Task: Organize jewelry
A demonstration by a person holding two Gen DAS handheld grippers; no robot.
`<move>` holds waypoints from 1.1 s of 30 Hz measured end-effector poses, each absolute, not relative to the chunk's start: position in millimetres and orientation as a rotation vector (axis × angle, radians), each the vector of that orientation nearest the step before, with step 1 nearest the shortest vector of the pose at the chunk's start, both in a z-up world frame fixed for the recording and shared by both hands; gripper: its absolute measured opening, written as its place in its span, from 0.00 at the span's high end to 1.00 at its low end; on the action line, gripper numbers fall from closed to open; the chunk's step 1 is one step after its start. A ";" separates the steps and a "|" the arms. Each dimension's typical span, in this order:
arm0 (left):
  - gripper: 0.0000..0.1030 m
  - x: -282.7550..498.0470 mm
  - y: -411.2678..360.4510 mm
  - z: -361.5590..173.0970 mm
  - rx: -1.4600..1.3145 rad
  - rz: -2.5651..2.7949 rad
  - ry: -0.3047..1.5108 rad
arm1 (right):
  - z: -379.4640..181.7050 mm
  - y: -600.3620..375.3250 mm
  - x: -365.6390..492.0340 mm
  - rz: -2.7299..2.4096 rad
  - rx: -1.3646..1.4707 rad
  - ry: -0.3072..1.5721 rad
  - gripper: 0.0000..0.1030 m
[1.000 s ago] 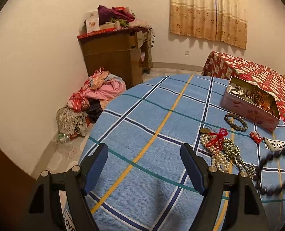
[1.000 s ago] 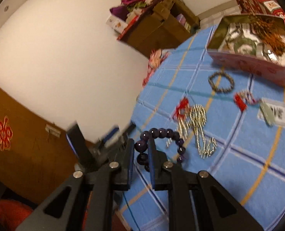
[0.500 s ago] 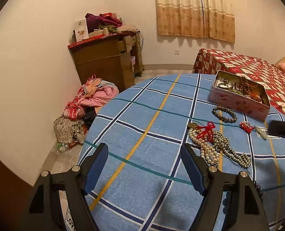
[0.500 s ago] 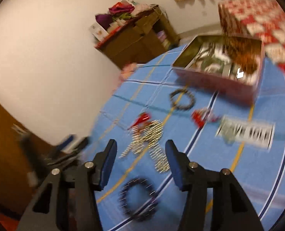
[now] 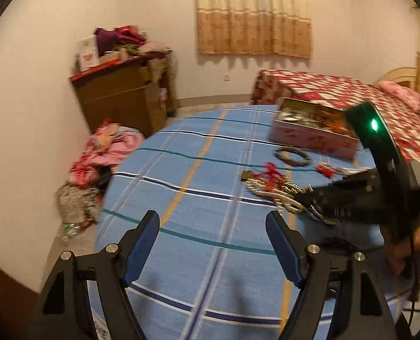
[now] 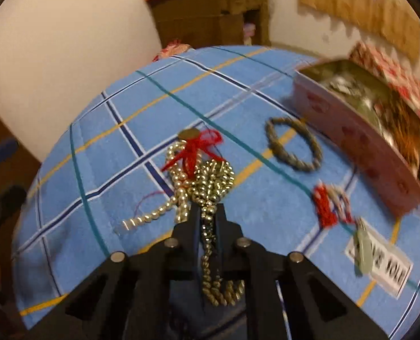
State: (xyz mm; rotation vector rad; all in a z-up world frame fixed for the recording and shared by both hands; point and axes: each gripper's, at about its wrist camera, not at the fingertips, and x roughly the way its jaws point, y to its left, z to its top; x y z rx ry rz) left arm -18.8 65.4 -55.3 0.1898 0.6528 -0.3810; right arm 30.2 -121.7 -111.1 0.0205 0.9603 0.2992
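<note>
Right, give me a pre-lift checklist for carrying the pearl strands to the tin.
1. Right gripper shut on the pearl strands: ok; its jaws have just closed with beads between the pads.
2. Whole bundle gripped: not ok; only a few strands sit in the jaws, the rest lie loose on the tablecloth.
3. Red ribbon free of other pieces: cannot tell; it lies tangled among the beads.
4. Pink tin open to receive: ok, though already holding jewelry.
5. Path to the tin: not ok; the grey bead bracelet lies between.
6. Left gripper clear: ok; open, empty, off to the side.
</note>
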 end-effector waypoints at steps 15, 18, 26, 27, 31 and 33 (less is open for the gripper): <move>0.25 -42.1 1.8 -86.2 0.179 -0.716 0.817 | -12.6 -202.9 -52.4 0.362 0.433 0.670 0.88; 0.25 -43.5 -17.0 -97.2 0.196 -0.741 0.882 | -1.2 -199.4 -59.7 0.377 0.440 0.629 0.88; 0.25 -56.0 -51.9 -124.8 0.330 -0.684 0.895 | -7.4 -207.7 -64.3 0.381 0.494 0.624 0.88; 0.31 -55.1 -50.3 -124.1 0.324 -0.684 0.895 | -7.5 -207.9 -66.2 0.380 0.495 0.623 0.88; 0.69 -48.2 -39.6 -120.4 0.287 -0.672 0.884 | -4.1 -209.9 -74.0 0.378 0.495 0.610 0.88; 0.72 -42.6 -32.3 -119.0 0.229 -0.675 0.896 | -3.6 -213.2 -75.6 0.367 0.502 0.603 0.88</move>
